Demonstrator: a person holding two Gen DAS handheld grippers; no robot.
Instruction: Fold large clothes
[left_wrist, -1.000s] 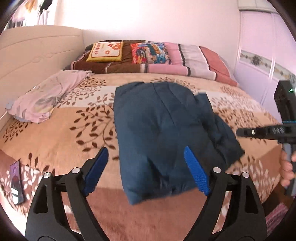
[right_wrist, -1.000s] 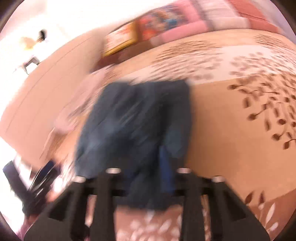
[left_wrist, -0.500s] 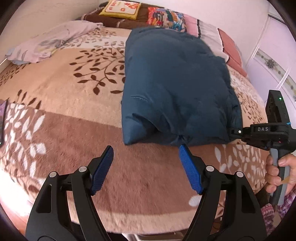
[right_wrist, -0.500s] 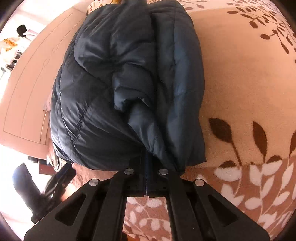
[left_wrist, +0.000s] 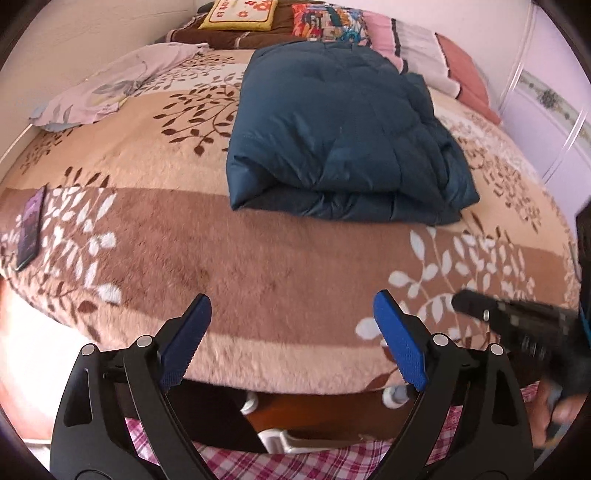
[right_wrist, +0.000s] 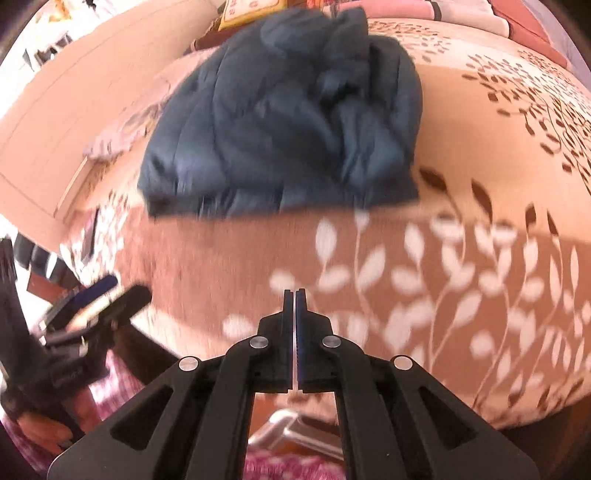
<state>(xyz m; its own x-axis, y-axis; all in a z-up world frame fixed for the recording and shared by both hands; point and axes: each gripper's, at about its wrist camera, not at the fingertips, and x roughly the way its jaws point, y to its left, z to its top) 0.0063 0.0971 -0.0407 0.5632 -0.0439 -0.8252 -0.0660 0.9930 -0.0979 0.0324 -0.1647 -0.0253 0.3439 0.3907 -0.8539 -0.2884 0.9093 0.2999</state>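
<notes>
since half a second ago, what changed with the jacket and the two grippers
The right gripper let go of the blue jacket and pulled back toward the bed's near edge, jaws shut and empty. The left gripper also backed off, its jaws opening with nothing between them. The jacket stays folded on the blanket; the phone and pillows have not moved.

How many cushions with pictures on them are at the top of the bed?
2: a yellow square flowered cushion on the left and a bright multicoloured patterned cushion to its right. More may be hidden behind the folded dark blue padded jacket.
</notes>
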